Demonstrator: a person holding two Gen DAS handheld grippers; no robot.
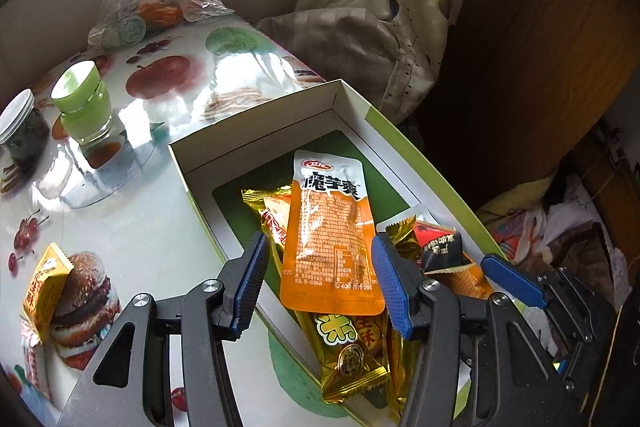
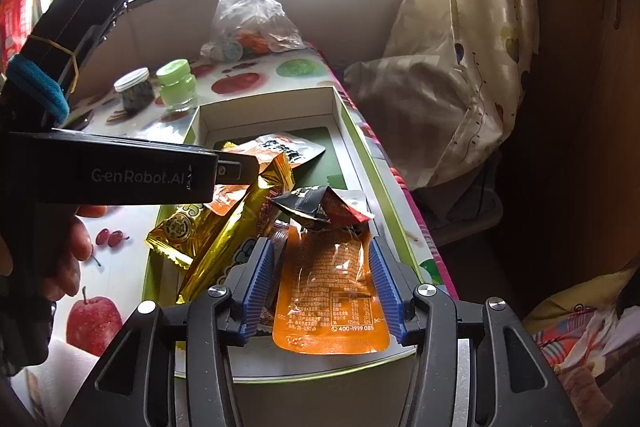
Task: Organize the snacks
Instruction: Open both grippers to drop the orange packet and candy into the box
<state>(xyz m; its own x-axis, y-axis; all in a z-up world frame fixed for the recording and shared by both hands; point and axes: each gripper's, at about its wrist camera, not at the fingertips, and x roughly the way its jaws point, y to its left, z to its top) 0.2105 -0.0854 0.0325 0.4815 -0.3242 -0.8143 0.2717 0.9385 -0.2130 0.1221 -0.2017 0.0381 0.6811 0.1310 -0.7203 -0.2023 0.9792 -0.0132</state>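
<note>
My two grippers hover over the open white box (image 1: 256, 123) on the fruit-print table (image 1: 132, 227). Left gripper (image 1: 320, 279) and right gripper (image 2: 322, 287) each stand released around an orange snack packet (image 1: 330, 227) (image 2: 332, 291) lying in the box among gold wrappers (image 2: 236, 223).

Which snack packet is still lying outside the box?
The yellow packet on the tablecloth, over the printed burger beside the left gripper. The orange, gold and black packets all lie inside the box.

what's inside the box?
The box holds orange pouches, gold packets and a black-red packet. Green floor shows; anything beneath the pile is hidden.
</note>
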